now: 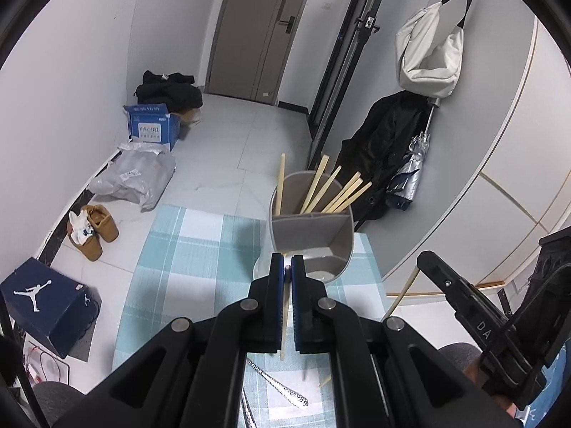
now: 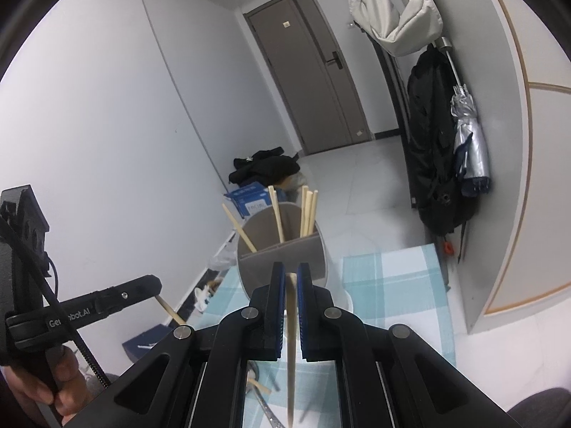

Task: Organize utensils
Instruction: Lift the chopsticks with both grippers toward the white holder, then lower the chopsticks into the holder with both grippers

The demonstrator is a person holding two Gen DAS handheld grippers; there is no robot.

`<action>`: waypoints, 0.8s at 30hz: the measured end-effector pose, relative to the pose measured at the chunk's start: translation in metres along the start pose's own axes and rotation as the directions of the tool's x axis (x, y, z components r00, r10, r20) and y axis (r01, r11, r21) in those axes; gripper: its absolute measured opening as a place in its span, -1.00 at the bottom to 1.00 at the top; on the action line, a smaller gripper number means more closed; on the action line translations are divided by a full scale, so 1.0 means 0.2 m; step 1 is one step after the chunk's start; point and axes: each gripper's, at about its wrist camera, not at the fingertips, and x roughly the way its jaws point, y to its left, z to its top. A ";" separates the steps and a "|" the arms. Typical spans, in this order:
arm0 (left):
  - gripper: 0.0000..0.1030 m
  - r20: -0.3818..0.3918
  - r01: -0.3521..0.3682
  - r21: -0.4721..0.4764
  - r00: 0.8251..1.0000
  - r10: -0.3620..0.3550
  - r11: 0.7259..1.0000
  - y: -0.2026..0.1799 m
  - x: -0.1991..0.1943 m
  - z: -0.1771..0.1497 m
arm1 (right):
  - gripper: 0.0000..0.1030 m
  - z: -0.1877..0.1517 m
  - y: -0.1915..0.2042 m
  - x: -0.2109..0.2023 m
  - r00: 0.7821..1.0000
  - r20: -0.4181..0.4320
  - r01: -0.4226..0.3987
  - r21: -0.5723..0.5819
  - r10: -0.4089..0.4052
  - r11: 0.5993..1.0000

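Left gripper (image 1: 287, 265) and right gripper (image 2: 292, 273) each clamp one pale wooden chopstick (image 1: 284, 324) (image 2: 292, 349) just near of the grey divided holder (image 1: 314, 228).

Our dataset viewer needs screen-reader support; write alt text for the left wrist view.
The left claw is shut on a wooden chopstick above a blue checked tablecloth, just short of a gray divided holder already holding several chopsticks. The right claw enters at right, also gripping a chopstick.
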 end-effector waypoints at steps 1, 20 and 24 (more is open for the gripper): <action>-0.99 0.003 0.008 0.001 1.000 -0.008 1.000 -0.01 -0.01 0.01 | -0.89 0.01 0.00 0.00 1.000 0.004 0.000 -0.004 0.000 1.000; -0.99 0.059 0.110 0.021 0.992 -0.111 0.994 -0.15 -0.08 0.33 | -0.89 0.39 -0.03 -0.04 0.996 0.091 -0.012 -0.028 0.014 1.000; -0.99 0.085 0.126 0.009 0.988 -0.126 0.992 -0.15 -0.08 0.41 | -0.89 0.50 -0.02 -0.04 0.993 0.114 -0.017 -0.039 0.021 0.999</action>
